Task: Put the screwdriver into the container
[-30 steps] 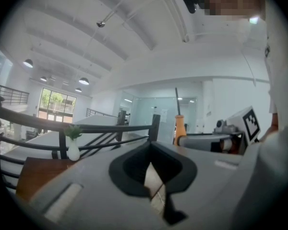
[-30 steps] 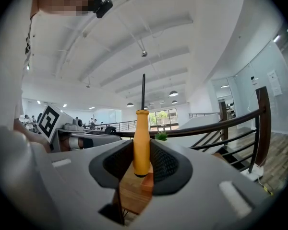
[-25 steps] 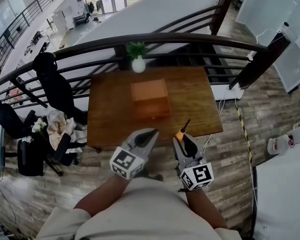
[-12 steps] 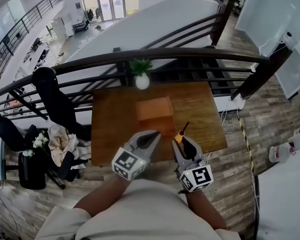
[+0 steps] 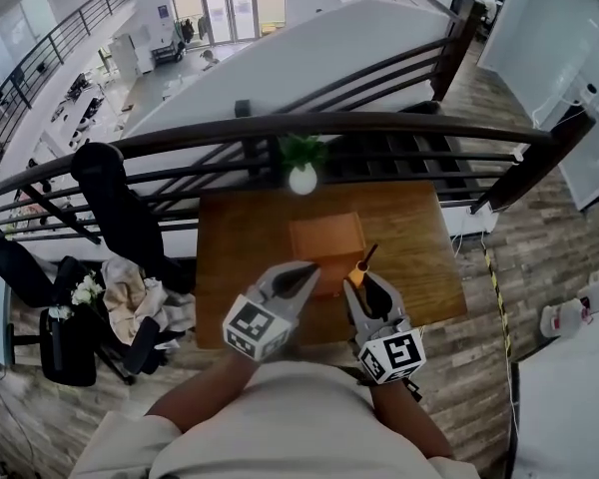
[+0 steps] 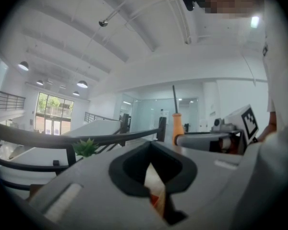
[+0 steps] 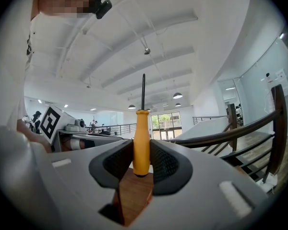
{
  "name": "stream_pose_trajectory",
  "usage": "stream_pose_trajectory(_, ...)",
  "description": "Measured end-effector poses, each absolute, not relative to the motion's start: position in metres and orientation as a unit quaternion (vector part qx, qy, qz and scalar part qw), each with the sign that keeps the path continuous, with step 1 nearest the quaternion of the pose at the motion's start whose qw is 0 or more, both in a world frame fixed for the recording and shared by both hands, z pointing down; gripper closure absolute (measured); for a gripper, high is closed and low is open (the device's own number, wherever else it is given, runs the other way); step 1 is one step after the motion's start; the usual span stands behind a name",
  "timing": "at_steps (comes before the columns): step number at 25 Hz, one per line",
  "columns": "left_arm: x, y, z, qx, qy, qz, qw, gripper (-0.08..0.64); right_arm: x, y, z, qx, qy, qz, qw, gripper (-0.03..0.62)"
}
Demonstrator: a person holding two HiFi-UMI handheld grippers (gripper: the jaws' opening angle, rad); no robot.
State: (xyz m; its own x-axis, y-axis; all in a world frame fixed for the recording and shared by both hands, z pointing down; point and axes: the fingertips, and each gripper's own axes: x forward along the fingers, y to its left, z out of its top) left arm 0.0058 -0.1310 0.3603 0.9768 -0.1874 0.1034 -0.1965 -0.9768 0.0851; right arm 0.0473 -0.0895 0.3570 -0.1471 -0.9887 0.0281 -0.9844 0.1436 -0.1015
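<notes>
1. The screwdriver (image 7: 141,143) stands upright in the right hand-held gripper (image 5: 365,285). The jaws are clamped on its orange handle and the thin shaft points up and away. It hangs just on the near side of the container (image 5: 326,238), not yet over it.
2. The handle sits low between the pads, so the grip looks firm. I would keep the squeeze steady during the carry so the tool does not pivot.
3. The container is an orange box on the table (image 5: 240,238). Its opening cannot be made out from above, so the tool should go over its middle before anything is released.
4. Tipping the shaft down toward the container would probably let the tool slide in rather than bounce off the rim.
5. The left hand-held gripper (image 5: 301,270) hovers beside the container's near left corner. Its jaws are together on nothing, and it could steady the box if needed.
6. A potted plant (image 5: 302,173) stands beyond the container, well clear of the path.
</notes>
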Motion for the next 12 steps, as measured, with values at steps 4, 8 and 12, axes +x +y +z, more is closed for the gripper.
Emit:
stream_pose_trajectory(4,-0.007,-0.151,0.364,0.992,-0.106,0.049,0.052,0.557,0.033,-0.111,0.359,-0.639,0.767,-0.049,0.022,0.476)
stream_pose_trajectory(8,-0.015,-0.166,0.362,0.99,-0.122,0.045,0.057,0.557,0.029,-0.128,0.355,-0.628,0.777,-0.046,0.022,0.476)
stream_pose_trajectory(12,-0.016,-0.178,0.364,0.987,-0.142,0.047,0.061,0.557,0.029,-0.142,0.356,-0.614,0.787,-0.048,0.021,0.476)
